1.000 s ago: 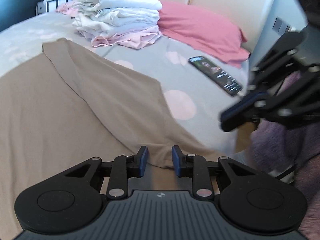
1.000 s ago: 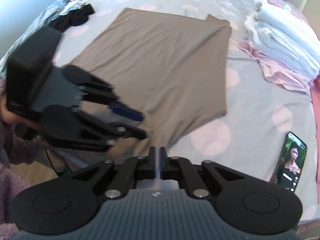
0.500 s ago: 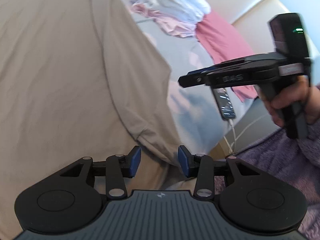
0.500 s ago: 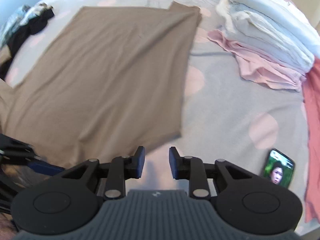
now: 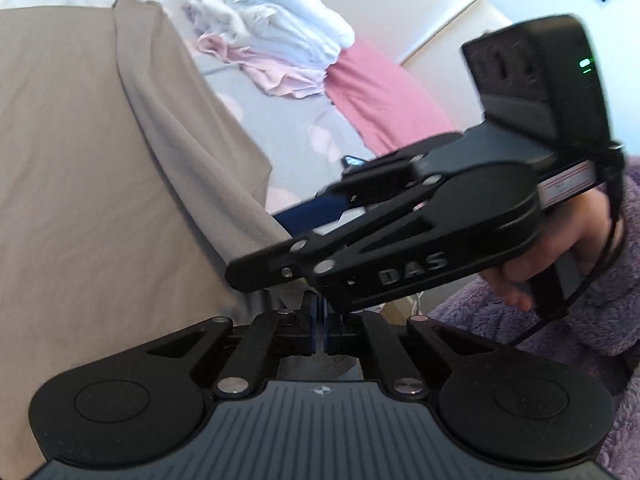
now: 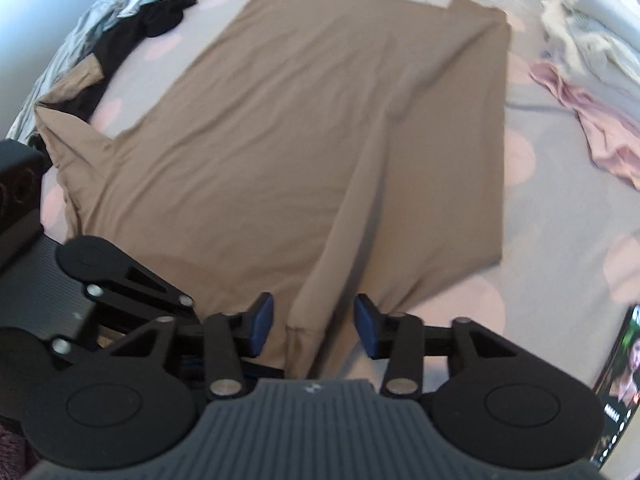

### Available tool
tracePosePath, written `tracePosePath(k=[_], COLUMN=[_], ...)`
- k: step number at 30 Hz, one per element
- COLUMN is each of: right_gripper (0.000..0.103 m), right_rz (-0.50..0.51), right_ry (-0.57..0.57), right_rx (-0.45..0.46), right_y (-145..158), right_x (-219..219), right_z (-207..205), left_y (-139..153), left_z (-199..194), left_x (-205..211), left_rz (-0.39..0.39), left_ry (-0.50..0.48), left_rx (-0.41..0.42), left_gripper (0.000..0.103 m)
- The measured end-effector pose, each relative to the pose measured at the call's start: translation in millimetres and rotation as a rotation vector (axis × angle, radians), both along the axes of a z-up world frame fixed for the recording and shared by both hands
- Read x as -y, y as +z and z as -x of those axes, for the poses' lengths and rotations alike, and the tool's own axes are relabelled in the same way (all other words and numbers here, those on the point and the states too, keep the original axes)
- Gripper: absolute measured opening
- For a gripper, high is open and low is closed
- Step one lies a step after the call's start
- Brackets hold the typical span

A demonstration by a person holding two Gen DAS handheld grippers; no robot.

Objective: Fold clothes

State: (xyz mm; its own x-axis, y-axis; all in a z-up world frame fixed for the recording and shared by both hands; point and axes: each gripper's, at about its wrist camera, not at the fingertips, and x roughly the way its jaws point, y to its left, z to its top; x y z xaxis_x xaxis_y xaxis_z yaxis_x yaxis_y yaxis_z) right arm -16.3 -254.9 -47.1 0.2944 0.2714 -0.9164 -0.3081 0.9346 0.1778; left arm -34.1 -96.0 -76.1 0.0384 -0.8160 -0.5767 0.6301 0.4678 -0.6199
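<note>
A brown garment (image 6: 320,140) lies spread flat on the bed, with a raised fold running toward its near edge. My left gripper (image 5: 319,324) is shut, and the garment's near edge (image 5: 240,216) seems pinched between its pads, though my right gripper (image 5: 272,244) crosses just above and hides part of that. In the right wrist view my right gripper (image 6: 314,324) straddles the near end of that fold. Its jaws are closing and the blue pads (image 6: 262,320) stand clear of the cloth on both sides. The left gripper's black arms (image 6: 128,276) show at the lower left there.
A stack of folded white and pink clothes (image 5: 272,32) sits near a pink pillow (image 5: 384,96) by the headboard. A phone (image 6: 622,364) lies at the bed's right edge. Dark clothes (image 6: 132,20) are heaped at the far left. A hand in a purple sleeve (image 5: 560,248) holds the right gripper.
The left jaws went from open to shut at the garment's near edge, and the left hand rolled. The right gripper opened and came down over the garment's near fold, next to the left gripper.
</note>
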Motion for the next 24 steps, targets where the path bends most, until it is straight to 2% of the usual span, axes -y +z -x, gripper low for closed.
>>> tracePosePath(k=[1,2,5,7,10,14,17,20,24], right_gripper=[0.008,0.005,0.005,0.005,0.005,0.005,0.005,0.005,0.005], right_rz=[-0.012,-0.010,0.023,0.031,0.038,0.063,0.082,0.077,0.091], right_ry=[-0.015,-0.030,-0.058,-0.073,-0.080,-0.070,-0.067,-0.076,-0.103], right_rx=[-0.010,-0.008,0.008,0.024,0.042,0.050,0.053,0.055,0.064], right_y=[0.4,2.6,9.8,17.0,24.8,28.5,30.8,32.0,34.0], right_x=[2.7,5.1,10.8,14.8,15.8,14.1,13.5,16.3,22.3], right_z=[1.1,2.9,10.4,14.6,17.9,16.6,16.3,17.7,20.1], left_y=[0.2,1.0,7.7,12.3,10.1,0.6,-10.9,-19.5,-24.4], left_z=[-0.2,-0.4,-3.8,-10.2,-32.4,-48.0,-51.7,-52.2,-39.9], left_x=[1.5,2.5,-0.2,-6.6,-7.0,17.4,30.7,47.3,62.4], left_rz=[-0.003,-0.014,-0.046,-0.081,-0.105,-0.105,-0.100,-0.063,-0.038], left_ry=[-0.001,-0.001,0.002,0.026,0.063,-0.023,-0.051,-0.099,-0.226], left_rx=[0.003,0.010,0.064,0.119,0.172,0.251,0.265,0.289,0.300], left_gripper=[0.001,0.001,0.003,0.010,0.010,0.010,0.010,0.010,0.010])
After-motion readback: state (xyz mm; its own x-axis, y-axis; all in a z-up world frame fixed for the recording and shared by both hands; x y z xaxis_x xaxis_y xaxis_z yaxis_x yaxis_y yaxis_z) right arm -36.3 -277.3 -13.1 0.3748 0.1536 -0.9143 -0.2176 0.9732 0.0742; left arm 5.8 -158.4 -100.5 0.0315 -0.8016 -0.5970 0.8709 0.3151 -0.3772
